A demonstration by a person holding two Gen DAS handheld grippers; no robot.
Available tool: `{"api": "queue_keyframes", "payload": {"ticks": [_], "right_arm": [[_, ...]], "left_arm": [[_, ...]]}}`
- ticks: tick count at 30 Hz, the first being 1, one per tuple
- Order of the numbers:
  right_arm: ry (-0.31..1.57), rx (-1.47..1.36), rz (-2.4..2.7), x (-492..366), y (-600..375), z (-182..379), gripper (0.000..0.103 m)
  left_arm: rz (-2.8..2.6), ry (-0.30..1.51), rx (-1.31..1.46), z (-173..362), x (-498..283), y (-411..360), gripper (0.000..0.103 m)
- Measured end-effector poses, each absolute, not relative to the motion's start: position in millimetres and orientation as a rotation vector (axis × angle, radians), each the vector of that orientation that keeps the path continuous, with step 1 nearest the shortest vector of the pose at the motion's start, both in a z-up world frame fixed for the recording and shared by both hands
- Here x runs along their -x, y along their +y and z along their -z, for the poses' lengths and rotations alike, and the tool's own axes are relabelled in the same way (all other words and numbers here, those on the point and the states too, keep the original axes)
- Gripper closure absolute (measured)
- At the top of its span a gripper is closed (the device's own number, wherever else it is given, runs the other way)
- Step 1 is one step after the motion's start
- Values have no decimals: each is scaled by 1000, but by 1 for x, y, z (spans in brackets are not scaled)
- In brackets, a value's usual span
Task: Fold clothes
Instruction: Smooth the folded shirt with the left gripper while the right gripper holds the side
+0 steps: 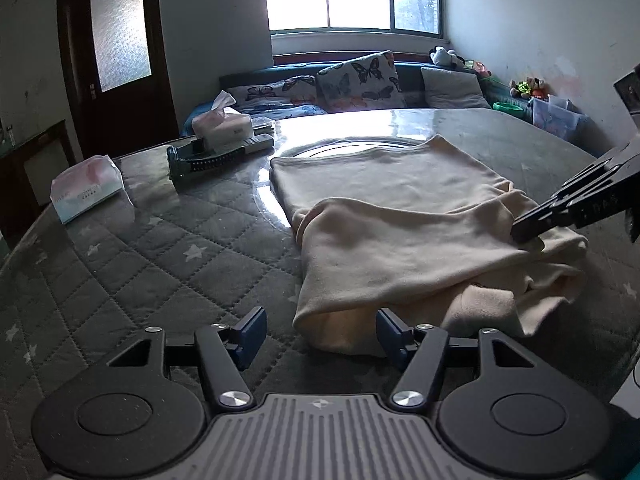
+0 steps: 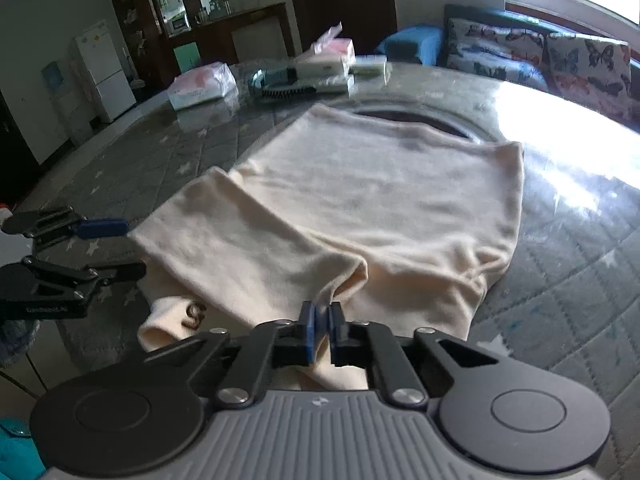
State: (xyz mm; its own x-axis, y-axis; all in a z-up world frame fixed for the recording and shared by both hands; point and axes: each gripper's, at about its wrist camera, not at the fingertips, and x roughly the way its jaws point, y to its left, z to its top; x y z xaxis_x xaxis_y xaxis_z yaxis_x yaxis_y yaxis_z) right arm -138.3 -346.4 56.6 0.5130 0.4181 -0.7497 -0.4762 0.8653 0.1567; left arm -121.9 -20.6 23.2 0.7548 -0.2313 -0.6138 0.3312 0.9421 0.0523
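Quilted table (image 1: 160,248) carries a cream garment (image 1: 400,216); right gripper (image 2: 322,320) pinches its edge for folding, left gripper (image 1: 320,332) gapes empty.

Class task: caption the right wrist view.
Right gripper pinches cream garment on quilted table; left gripper open.

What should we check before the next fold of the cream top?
1. Right tool pinching the cream top: ok, its blue pads are closed on a bunch of cloth.
2. Left tool gripping cloth: not ok, it is open, with the near edge just ahead of it.
3. Far part of the top lying flat: ok.
4. Near part smooth: not ok, it is bunched and doubled over.
5. Tissue pack and hairbrush clear of the top: ok, both sit apart.
6. Layers underneath aligned: cannot tell.
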Motion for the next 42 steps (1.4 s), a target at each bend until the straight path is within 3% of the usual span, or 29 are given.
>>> {"api": "queue_keyframes", "payload": {"ticks": [5, 10, 12, 17, 24, 33, 35, 40, 42], "right_arm": [[759, 151, -545, 147, -341, -91, 99], [637, 219, -532, 152, -339, -129, 100], [602, 242, -522, 154, -340, -140, 100], [623, 249, -477, 160, -353, -136, 100], [811, 204, -491, 159, -366, -83, 94], [746, 193, -467, 151, -377, -90, 92], [752, 193, -468, 148, -375, -86, 81], [807, 158, -441, 130, -377, -62, 78], [823, 140, -438, 126, -378, -55, 78]], "left_arm": [[309, 643, -162, -21, 120, -22, 46], [300, 636, -199, -17, 122, -28, 69], [294, 626, -220, -17, 125, -30, 86], [307, 593, -269, -18, 134, -34, 94], [333, 635, -311, -17, 135, -31, 93], [366, 609, -312, -50, 127, -13, 88], [369, 601, -294, -56, 119, -14, 88], [407, 569, -284, -58, 97, -37, 81], [438, 557, -313, -55, 88, -52, 72]]}}
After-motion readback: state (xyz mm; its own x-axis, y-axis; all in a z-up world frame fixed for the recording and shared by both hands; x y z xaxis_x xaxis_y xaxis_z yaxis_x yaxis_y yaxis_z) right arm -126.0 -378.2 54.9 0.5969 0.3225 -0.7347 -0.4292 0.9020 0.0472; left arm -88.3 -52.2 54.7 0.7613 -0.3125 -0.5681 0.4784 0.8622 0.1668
